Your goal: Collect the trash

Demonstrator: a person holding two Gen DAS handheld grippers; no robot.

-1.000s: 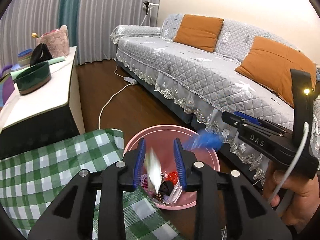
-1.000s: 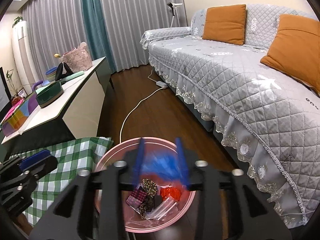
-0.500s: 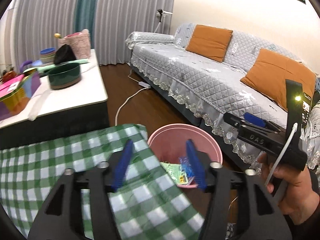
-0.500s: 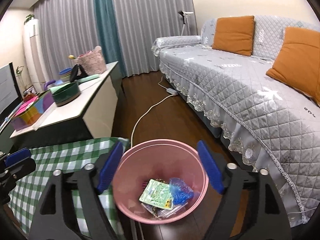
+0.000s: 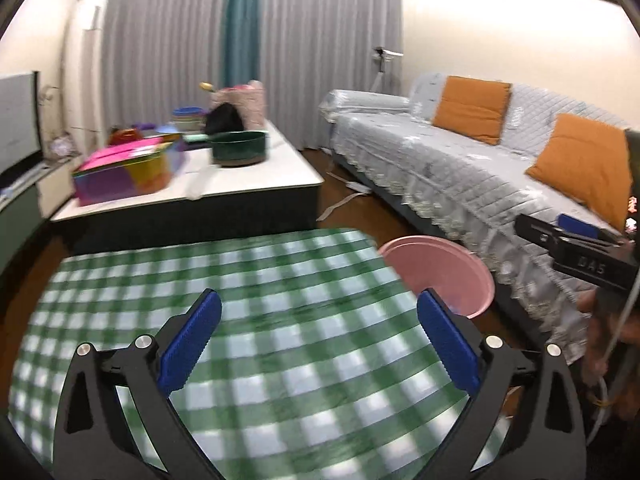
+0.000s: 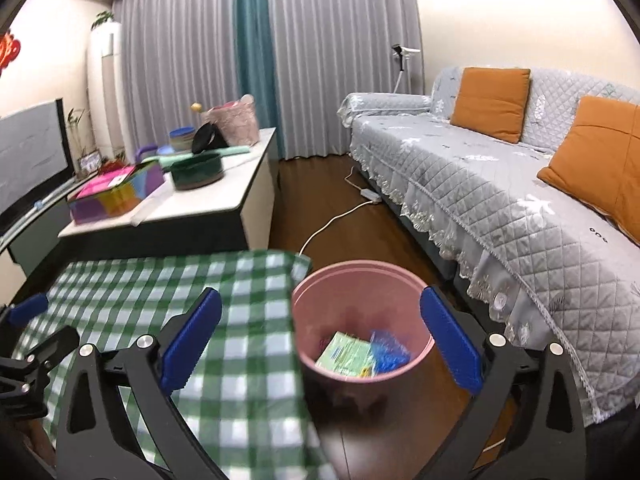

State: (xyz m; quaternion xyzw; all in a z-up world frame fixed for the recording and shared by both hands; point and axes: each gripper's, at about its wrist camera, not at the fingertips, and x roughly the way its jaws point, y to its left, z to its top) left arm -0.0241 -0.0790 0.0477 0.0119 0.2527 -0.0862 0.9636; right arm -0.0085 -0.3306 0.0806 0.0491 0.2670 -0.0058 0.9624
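Both spread wide, empty: left tongs [image 5: 318,342] above the green-checked desk [image 5: 280,280], right tongs [image 6: 320,338] above the pink bin [image 6: 320,288]. Inside, trash: green packet [image 6: 344,354], crumpled blue wrapper [image 6: 386,354]. Bin on floor off desk's right corner.

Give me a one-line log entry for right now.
left gripper: open, empty, over checked cloth | right gripper: open, empty | pink bin: holds green packet, blue wrapper
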